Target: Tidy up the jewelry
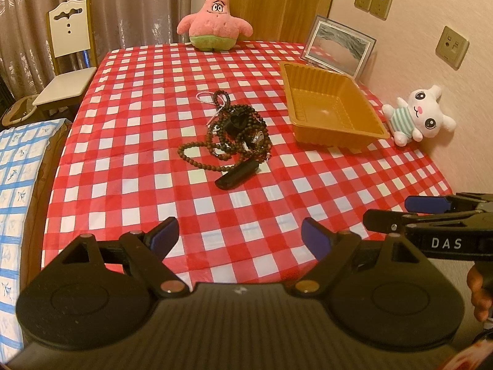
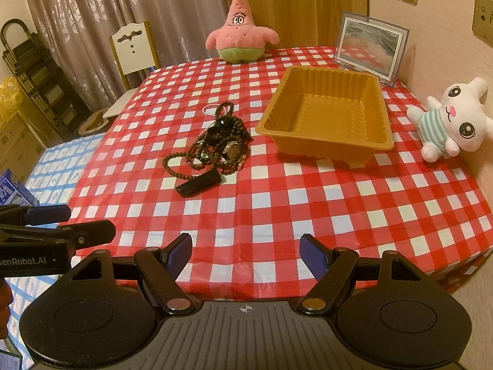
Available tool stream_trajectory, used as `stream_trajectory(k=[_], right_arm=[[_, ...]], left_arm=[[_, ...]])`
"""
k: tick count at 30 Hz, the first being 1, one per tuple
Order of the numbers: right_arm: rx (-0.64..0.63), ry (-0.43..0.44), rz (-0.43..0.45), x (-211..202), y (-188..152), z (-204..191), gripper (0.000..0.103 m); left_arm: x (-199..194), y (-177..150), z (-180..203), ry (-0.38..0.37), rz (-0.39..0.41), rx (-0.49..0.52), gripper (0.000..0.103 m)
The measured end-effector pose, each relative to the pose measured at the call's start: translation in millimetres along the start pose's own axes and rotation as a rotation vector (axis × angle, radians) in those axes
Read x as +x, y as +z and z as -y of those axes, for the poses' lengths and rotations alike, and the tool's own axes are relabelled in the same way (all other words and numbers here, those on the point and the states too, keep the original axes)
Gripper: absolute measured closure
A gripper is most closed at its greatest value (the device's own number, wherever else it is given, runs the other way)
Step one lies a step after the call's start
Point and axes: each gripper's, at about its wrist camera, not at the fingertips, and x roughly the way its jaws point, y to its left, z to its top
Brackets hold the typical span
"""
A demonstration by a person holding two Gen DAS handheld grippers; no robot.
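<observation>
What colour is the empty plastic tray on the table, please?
Golden-brown tray, ribbed walls; it shows best in the right wrist view.

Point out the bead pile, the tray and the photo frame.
bead pile (image 2: 215, 146), right wrist view, tangled middle.
tray (image 2: 323, 140), right wrist view, near wall.
photo frame (image 2: 371, 46), right wrist view, picture centre.

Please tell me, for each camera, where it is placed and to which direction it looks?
Left wrist: on the left hand-held gripper, angled down at the table; its open fingers show, right hand-held gripper beside.
Right wrist: on the right hand-held gripper, same direction, open.
Shared: jewelry pile, brown tray, pink plush.
</observation>
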Motion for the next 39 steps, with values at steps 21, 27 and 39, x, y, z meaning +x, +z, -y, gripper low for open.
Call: stream_trajectory(k=[21,27,39], right_arm=[[0.039,-0.028,0.011,5,1,-13,0.027],[0.094,-0.064,0.073,8,-3,3,0.027],[0.277,-0.196,0.261,18,-17,81,0.027]], left_arm=[[4,6,-22,-0.037,0.005,0.037,0.018],[18,4,-32,-0.049,0.033,0.073,0.018],[79,14,-35,-0.056,0.083,0.151,0.019]])
